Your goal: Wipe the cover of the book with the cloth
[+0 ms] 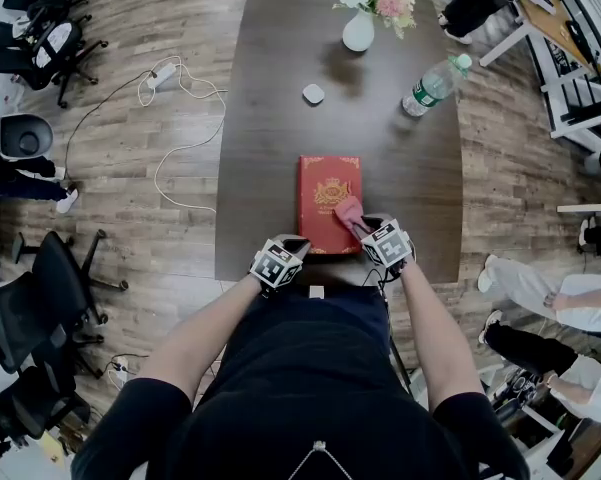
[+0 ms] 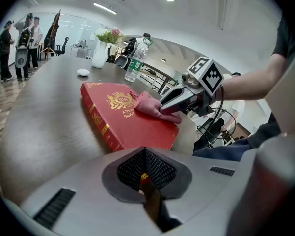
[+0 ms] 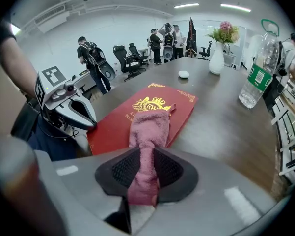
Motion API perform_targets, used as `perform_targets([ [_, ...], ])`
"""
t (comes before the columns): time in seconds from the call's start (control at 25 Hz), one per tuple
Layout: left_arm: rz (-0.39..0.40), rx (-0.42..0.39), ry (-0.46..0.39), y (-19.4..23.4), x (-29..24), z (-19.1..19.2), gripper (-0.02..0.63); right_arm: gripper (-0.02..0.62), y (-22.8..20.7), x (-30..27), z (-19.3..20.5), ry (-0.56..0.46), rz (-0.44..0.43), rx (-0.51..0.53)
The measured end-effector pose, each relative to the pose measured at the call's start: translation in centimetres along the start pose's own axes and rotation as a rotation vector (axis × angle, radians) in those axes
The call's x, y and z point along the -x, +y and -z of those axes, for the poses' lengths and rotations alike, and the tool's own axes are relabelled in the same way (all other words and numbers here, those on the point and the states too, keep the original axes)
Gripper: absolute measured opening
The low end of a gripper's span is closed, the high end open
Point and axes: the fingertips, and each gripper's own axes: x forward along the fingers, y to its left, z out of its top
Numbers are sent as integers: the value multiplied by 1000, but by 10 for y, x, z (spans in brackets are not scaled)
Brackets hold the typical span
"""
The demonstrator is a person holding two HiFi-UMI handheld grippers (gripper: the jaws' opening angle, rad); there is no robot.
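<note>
At the bench's [image 1: 280,88] near edge, right tongs [image 3: 146,166] are gripping the cloth [image 3: 148,127] over the book [image 3: 118,124]; left tongs [image 2: 146,173], closed and empty, are probably leaving it free to slide.

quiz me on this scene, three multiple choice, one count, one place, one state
1. How many plastic bottles are on the table?
A none
B one
C three

2. Where does the cloth lie?
A on the cover of the book
B hanging off the table edge
C folded under the book

3. How do the jaws of the right gripper stand?
A wide open and empty
B shut on the cloth
C shut on the book's spine

Answers:
1 B, the head view shows a single bottle, toward the table's far right.
2 A, the pink cloth rests on the red cover, just below the gold crest.
3 B, the right gripper view shows the cloth pinched between the two jaws and trailing out onto the book.
</note>
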Motion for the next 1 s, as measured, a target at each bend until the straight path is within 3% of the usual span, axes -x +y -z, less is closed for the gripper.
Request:
perform_targets([
  [1.0,-17,28,-18,0,0,0,-5,95,69,-43,-49,-12,-145,124],
])
